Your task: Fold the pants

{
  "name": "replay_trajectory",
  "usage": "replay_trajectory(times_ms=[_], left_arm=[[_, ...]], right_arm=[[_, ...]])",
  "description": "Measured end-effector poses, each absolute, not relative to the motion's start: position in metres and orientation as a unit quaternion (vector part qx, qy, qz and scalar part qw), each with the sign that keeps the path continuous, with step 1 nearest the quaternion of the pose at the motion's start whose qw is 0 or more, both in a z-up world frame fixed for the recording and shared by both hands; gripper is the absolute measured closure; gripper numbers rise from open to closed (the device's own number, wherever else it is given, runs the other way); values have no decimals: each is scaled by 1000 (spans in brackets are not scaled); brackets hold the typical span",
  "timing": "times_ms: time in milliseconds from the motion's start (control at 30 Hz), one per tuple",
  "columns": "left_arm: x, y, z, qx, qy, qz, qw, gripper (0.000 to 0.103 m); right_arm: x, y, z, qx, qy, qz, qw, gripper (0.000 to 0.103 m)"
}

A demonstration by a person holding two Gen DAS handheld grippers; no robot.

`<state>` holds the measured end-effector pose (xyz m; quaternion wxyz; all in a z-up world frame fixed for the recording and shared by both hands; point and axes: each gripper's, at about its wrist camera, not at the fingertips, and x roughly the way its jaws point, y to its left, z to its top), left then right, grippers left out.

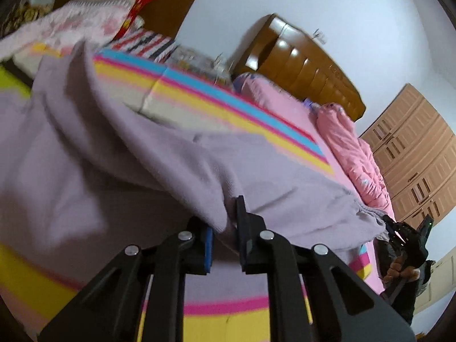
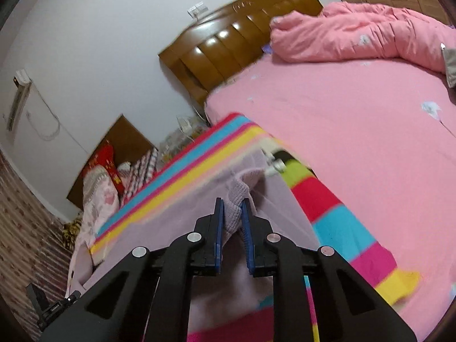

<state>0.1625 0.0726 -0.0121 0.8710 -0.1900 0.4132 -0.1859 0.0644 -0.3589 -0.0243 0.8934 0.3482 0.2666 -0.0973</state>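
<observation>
Black linkage arms fill the near edge of both wrist views, and between them each claw is clenched on lilac cloth. Seen from the left wrist, the left claw (image 1: 225, 222) pinches a gathered fold of the lilac pants (image 1: 119, 165), which rise from the pads and spread away to the far left and across the striped blanket (image 1: 228, 105) on the bed (image 1: 285, 105). At the right edge of that view the right claw (image 1: 399, 229) bites the elastic waist end of the same garment, so the held edge runs left to right between the two claws. In the right wrist view the right claw (image 2: 232, 216) grips a bunched knit hem, with the rest of the pants (image 2: 176, 208) lying just beyond it and trailing toward the near left over the striped blanket (image 2: 336, 199). The pink quilt (image 2: 356, 34) sits well apart at the far right, by the wooden headboard (image 2: 236, 42). Both hands being on one edge, the coming fold likely turns on carrying that edge together, away from the claws across the pants' long axis, keeping it taut so neither end sags.
</observation>
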Motion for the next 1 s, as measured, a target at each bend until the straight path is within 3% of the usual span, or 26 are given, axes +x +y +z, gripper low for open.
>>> replay_trajectory(times_ms=[200,400,733,1000], left_arm=[[152,84,-64,-230,451,-166,846,90],[153,80,-54,-201,444,-168,857,90],[149,81,-61,-212,444,-175,853,86],[147,86,-64,-243,432,-190,847,76]], right_arm=[[47,-372,-83,393,316,-120,855,85],[48,-364,-57,362,296,-119,876,85],[51,-364,-77,353,318,-134,870,84],[52,-342,-34,275,286,-175,901,79]])
